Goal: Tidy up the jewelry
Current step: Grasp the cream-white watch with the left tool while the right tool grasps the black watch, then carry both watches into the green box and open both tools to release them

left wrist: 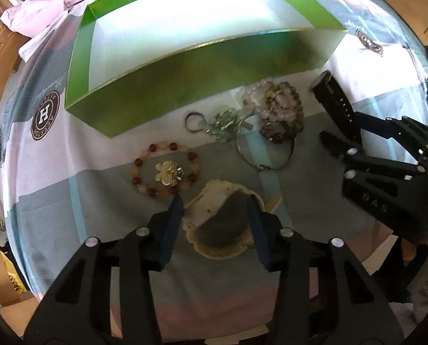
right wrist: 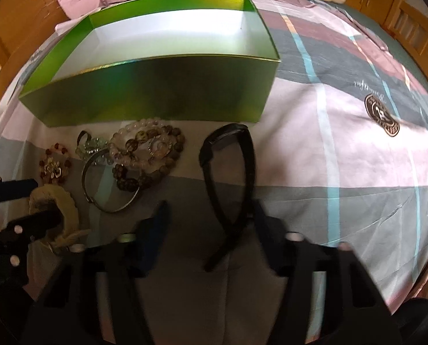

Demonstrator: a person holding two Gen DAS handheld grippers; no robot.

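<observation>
Straddling the cream bangle (left wrist: 214, 215) with the left gripper (left wrist: 215, 218), blue pads spread wide on either side of it and not yet pinching. Lying flat on the patchwork bedsheet (left wrist: 308, 201), that bangle, just short of the red-and-amber bead bracelet (left wrist: 165, 169) with a gold flower brooch (left wrist: 169, 172) resting inside its ring.

Hovering over the black watch (right wrist: 228, 178) with the right gripper (right wrist: 211, 224), fingers parted around the crossed strap ends; blurred there, so hard telling whether anything is touching yet, but looking unclenched.

Waiting beyond the jewelry, the open green box (left wrist: 185, 86), white inside and showing nothing in it. Sitting between the two grippers, a heap of bead bracelets (right wrist: 144, 155) over a thin metal bangle (right wrist: 110, 189), with a crystal keyring (right wrist: 91, 145) beside.

Judging the step as closing on one piece per side, then carrying each over the near wall of the box. Doing it well probably meaning:
- lowering the left pads until level with the bangle's rim, squeezing across its width rather than down on its top;
- taking the watch by the strap near the case, not the loose tips, to avoid it swinging;
- lifting clear of the box wall before releasing.
</observation>
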